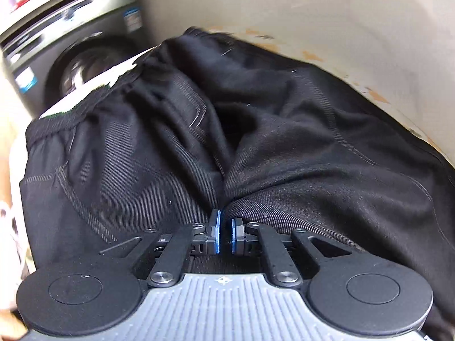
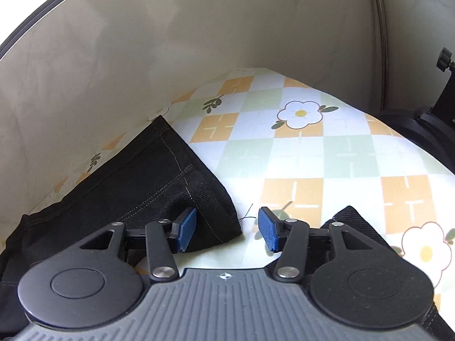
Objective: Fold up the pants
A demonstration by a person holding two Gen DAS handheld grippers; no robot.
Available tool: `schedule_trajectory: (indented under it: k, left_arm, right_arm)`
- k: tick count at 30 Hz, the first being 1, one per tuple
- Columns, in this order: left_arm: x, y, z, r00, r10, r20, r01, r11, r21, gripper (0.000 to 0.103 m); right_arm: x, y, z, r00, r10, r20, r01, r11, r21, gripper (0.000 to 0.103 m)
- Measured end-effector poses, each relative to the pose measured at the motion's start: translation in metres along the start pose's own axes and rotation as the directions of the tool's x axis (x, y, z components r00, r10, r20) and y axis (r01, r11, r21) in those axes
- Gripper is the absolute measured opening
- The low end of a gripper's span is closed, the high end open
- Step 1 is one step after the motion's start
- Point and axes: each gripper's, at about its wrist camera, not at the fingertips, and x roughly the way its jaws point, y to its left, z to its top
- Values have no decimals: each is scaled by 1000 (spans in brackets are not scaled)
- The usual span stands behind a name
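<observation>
Matt black twill pants point(image 1: 159, 153); smooth glossy checked tablecloth point(image 2: 284, 153).

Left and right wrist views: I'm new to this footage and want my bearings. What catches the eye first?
In the left wrist view, the black pants fill nearly the whole picture, with the left gripper pinching a fold of them at the bottom centre. In the right wrist view, the checked, flowered tablecloth stands out, a pants leg's hem lying over its left part. The right gripper stands open above that hem's corner, holding nothing.
</observation>
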Motion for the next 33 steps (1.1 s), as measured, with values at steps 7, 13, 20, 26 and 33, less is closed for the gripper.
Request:
schedule_trajectory:
  k: [7, 13, 20, 26, 33]
  left_arm:
    - [5, 7, 10, 998, 18, -63, -27, 990, -138, 8]
    - [6, 13, 12, 996, 17, -83, -32, 981, -189, 8]
    - [1, 13, 8, 997, 29, -76, -42, 984, -172, 9]
    - [-1, 9, 5, 997, 49, -57, -57, 988, -144, 11]
    - [-2, 7, 0, 998, 52, -37, -56, 991, -122, 11]
  right_arm:
    - [-36, 15, 34, 990, 46, 133, -44, 999, -22, 2]
    - [-86, 19, 68, 945, 29, 326, -8, 998, -68, 0]
    - [-65, -22, 40, 994, -3, 110, 8, 999, -44, 0]
    - [-46, -23, 17, 1000, 19, 4, -19, 998, -62, 20]
    - [-16, -18, 5, 997, -6, -77, -2, 995, -103, 53]
